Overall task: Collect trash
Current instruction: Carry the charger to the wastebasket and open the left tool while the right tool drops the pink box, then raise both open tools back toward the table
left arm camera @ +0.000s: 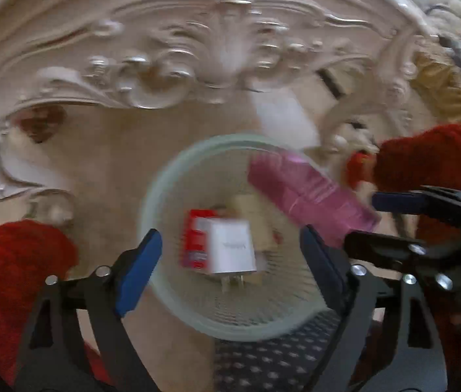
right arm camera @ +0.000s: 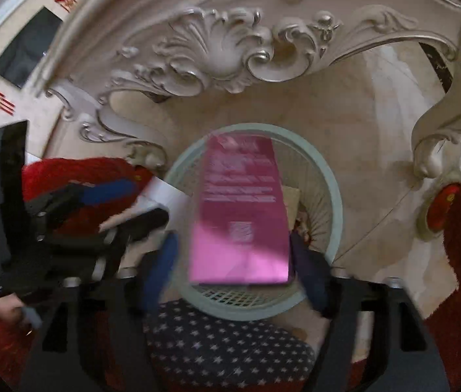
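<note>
My pink box (right arm camera: 240, 212) hangs over the pale green basket (right arm camera: 335, 192); at six o'clock, navy star-patterned cloth (right arm camera: 227, 349); red sleeves (left arm camera: 11, 268).

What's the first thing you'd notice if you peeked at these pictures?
The bright pink box jumps out, hanging over the round pale green mesh basket on the floor, between the open fingers of the right tool. Down inside the basket lies a red and white box, seen between the left tool's open fingers. Behind stands cream furniture with curly carving.

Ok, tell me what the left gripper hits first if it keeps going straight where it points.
Likely the red and white box, which lies between the open left gripper fingers, inside the mesh bin; depth is unclear.
</note>
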A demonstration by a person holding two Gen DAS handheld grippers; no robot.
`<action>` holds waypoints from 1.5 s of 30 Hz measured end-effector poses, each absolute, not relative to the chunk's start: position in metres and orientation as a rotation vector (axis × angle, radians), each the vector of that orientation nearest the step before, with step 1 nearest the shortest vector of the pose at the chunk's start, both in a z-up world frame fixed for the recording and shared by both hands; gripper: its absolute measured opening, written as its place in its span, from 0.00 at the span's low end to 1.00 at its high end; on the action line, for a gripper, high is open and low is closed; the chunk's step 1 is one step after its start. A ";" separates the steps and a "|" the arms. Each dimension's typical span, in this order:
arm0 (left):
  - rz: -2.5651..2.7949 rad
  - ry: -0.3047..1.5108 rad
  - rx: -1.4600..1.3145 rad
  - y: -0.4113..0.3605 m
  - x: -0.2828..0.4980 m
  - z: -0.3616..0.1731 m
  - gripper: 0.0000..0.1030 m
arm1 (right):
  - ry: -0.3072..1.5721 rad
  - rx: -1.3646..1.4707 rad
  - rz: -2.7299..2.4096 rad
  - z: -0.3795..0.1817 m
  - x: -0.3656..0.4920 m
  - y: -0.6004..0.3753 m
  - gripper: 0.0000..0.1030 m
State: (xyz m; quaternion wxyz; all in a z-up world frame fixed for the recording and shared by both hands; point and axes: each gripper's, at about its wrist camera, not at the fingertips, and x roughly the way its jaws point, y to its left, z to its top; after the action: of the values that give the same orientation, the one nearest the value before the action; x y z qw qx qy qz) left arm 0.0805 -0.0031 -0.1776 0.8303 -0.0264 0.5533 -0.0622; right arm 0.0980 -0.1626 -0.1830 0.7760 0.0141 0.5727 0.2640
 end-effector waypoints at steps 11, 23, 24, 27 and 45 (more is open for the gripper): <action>-0.096 1.148 -0.190 0.024 0.080 -0.191 0.87 | 1.292 0.122 0.501 -0.206 0.101 -0.190 0.80; -0.072 1.024 -0.195 0.030 0.067 -0.164 0.92 | 0.993 -0.116 0.473 -0.141 0.063 -0.175 0.80; -0.066 0.992 -0.203 0.034 0.063 -0.154 0.92 | 0.942 -0.153 0.475 -0.130 0.057 -0.173 0.80; -0.047 0.880 -0.237 0.048 0.054 -0.106 0.92 | 0.746 -0.264 0.475 -0.080 0.045 -0.161 0.80; 0.149 0.741 0.001 0.130 0.293 0.027 0.92 | 0.728 -0.135 0.455 -0.007 0.249 -0.079 0.80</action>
State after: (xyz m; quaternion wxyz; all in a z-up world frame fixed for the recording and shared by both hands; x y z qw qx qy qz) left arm 0.2927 0.1298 0.0275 0.9295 0.0003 0.3616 0.0727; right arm 0.2485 -0.0792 -0.0069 0.9071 -0.0654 0.3525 0.2204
